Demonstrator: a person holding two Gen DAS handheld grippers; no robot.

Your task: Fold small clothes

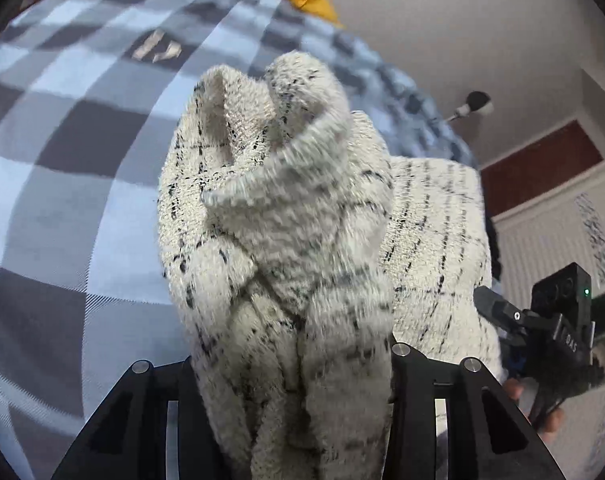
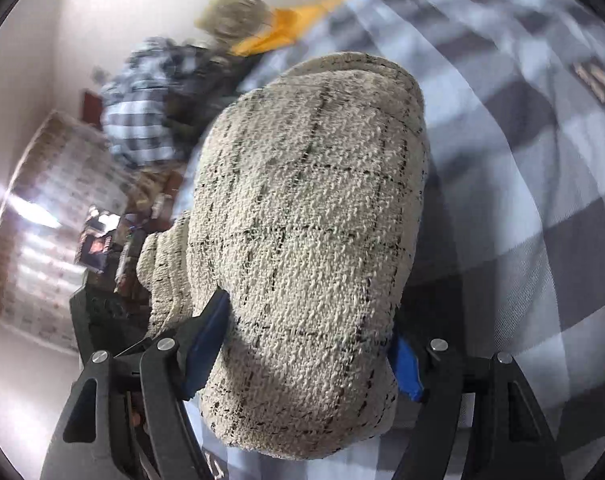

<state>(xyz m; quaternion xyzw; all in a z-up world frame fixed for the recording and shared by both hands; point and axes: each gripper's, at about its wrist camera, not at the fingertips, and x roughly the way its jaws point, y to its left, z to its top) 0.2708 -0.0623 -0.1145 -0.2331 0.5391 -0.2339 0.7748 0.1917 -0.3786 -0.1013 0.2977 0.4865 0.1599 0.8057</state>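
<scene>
A: Any writing to read?

B: Only on the right gripper point(image 1: 498, 312), seen from the left wrist: pale letters on its black body, roughly "DAS", too blurred to be sure. A green light glows on its camera block.

A: What are the tools holding?

B: Both pinch the cream knit garment point(image 1: 278, 216) with thin dark grid lines. The left gripper point(image 1: 290, 364) has it bunched up between its black fingers. The right gripper point(image 2: 306, 344) clamps a thick fold between its blue pads point(image 2: 206, 344), jaws fairly wide.

A: What differs between views?

B: Ahead of the right tool lie a checked heap of clothes point(image 2: 142, 112) and a yellow cloth point(image 2: 274, 36); the left shows fingers of the person's hand point(image 1: 550, 420) below the other gripper.

A: Room?

B: The grey checked bedcover point(image 1: 62, 160) spreads open beyond the left tool, its edge ending at the wall.
</scene>
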